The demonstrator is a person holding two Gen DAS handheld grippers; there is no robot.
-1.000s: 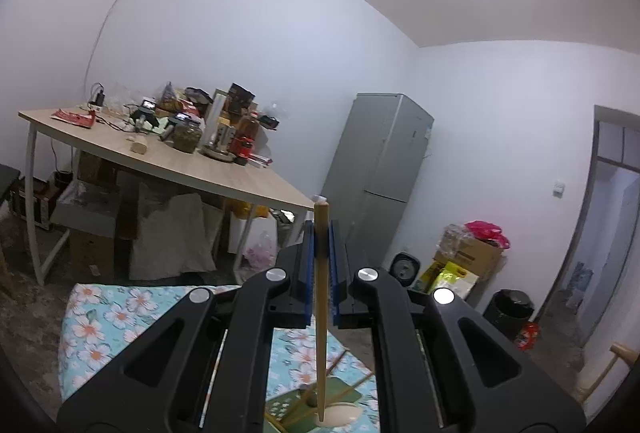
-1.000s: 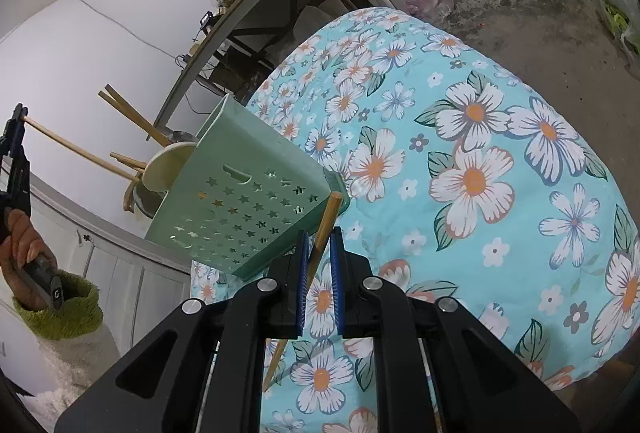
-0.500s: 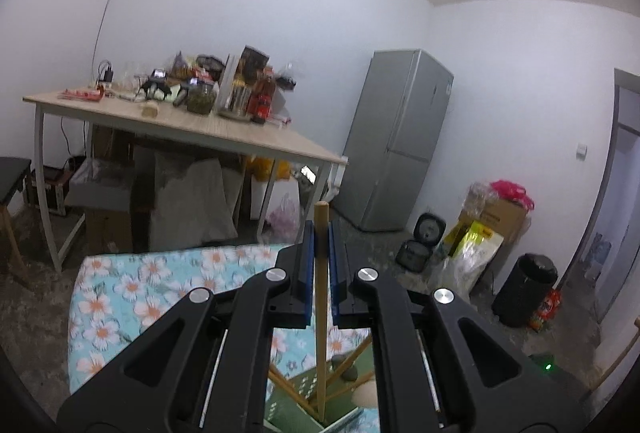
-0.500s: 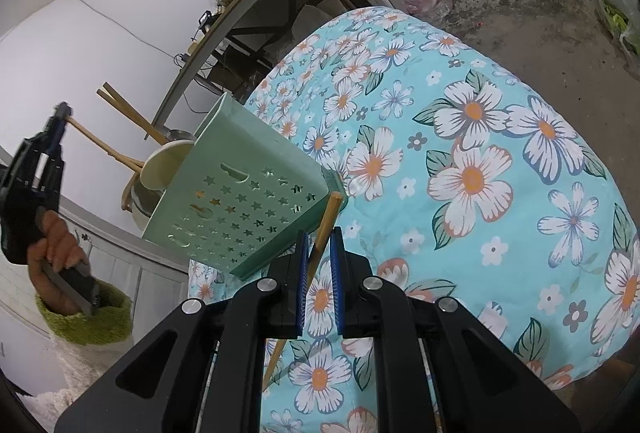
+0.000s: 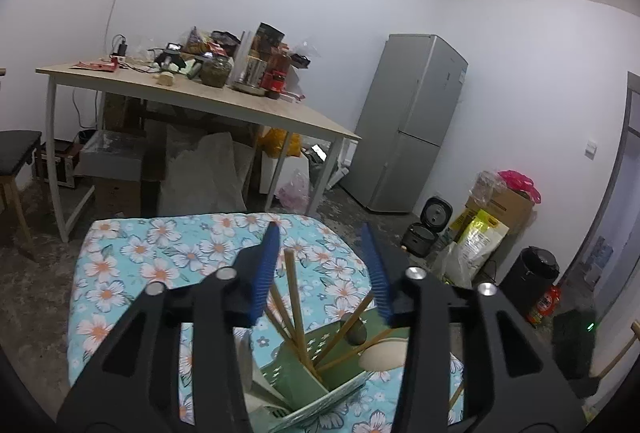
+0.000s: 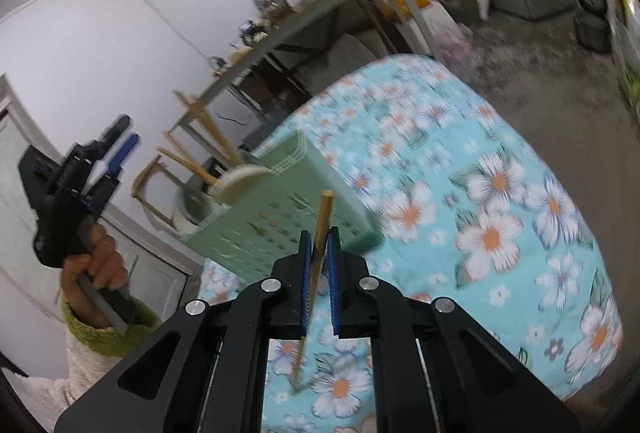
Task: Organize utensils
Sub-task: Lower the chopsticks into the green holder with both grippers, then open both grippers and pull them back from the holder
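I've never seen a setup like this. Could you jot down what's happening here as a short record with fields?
surface: floral cloth
container: green holder, standing on the cloth
in holder: wooden chopsticks and a spoon
left gripper: open, above the holder, holding nothing
right gripper: shut on a single chopstick, beside the holder

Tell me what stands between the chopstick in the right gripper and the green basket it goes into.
Nothing visible. The right gripper holds the wooden chopstick just short of the pale green perforated plastic basket, with only the basket's near wall ahead. The basket mouth already holds other chopsticks.
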